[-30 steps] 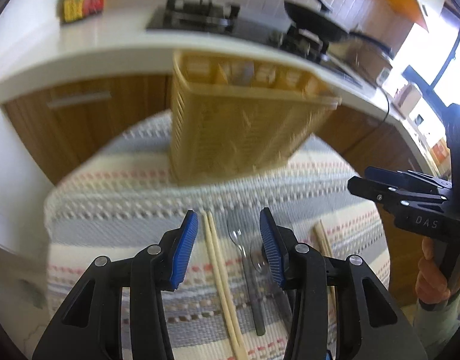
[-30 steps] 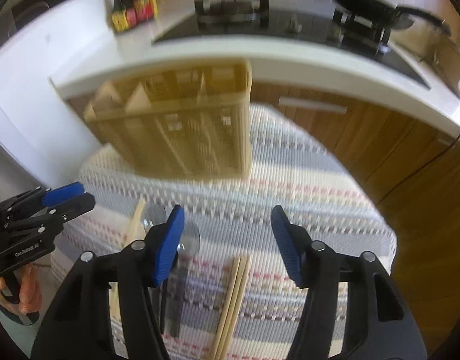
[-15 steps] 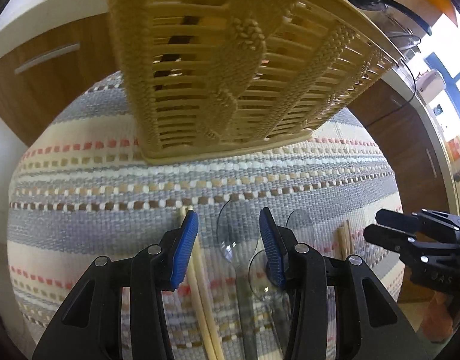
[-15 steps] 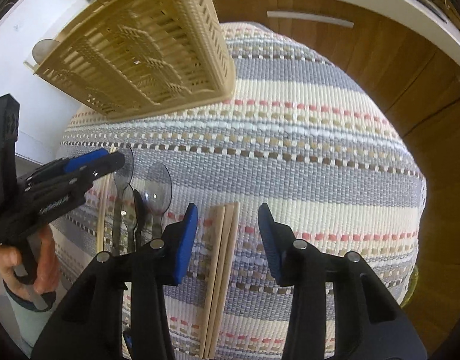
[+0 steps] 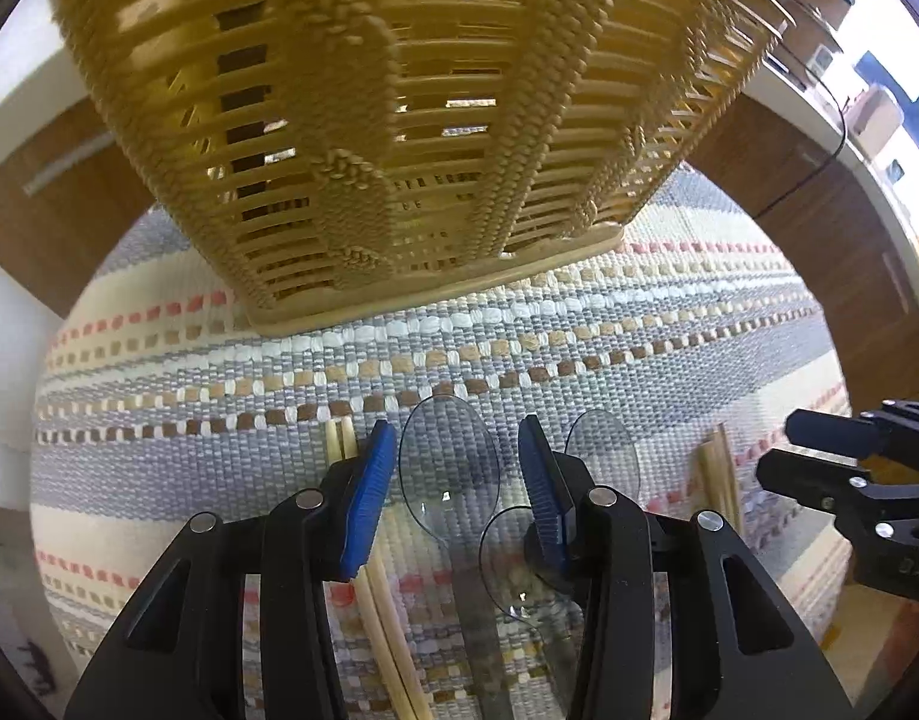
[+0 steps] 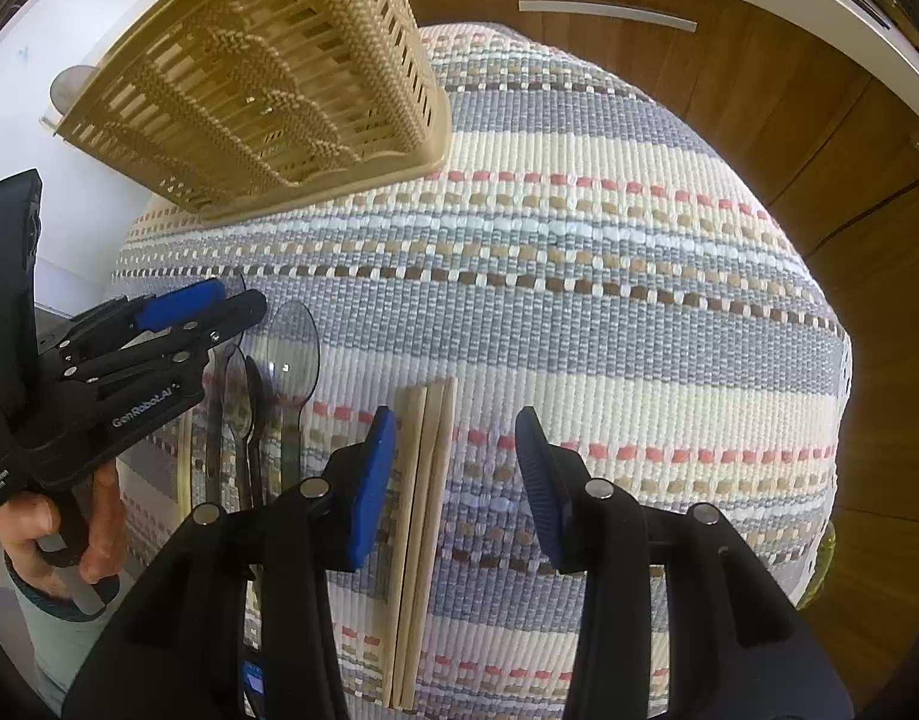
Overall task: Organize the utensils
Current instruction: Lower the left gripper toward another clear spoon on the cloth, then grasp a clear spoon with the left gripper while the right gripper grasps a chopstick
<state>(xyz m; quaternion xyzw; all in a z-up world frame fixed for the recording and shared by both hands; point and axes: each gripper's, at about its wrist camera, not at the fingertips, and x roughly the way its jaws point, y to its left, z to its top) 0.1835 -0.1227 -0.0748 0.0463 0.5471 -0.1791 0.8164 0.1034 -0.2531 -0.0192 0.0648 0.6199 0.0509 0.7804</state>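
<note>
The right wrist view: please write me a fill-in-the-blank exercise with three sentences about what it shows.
1. The wooden chopsticks lie between the blue pads of the ____ gripper.
2. The clear plastic spoons lie below the ____ gripper.
3. The slatted beige basket stands on a ____ woven mat.

Missing words: right; left; striped

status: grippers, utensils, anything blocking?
Left gripper open over a clear spoon. Right gripper open around the chopsticks. Basket beyond on the striped mat. Nothing blocking.
</note>
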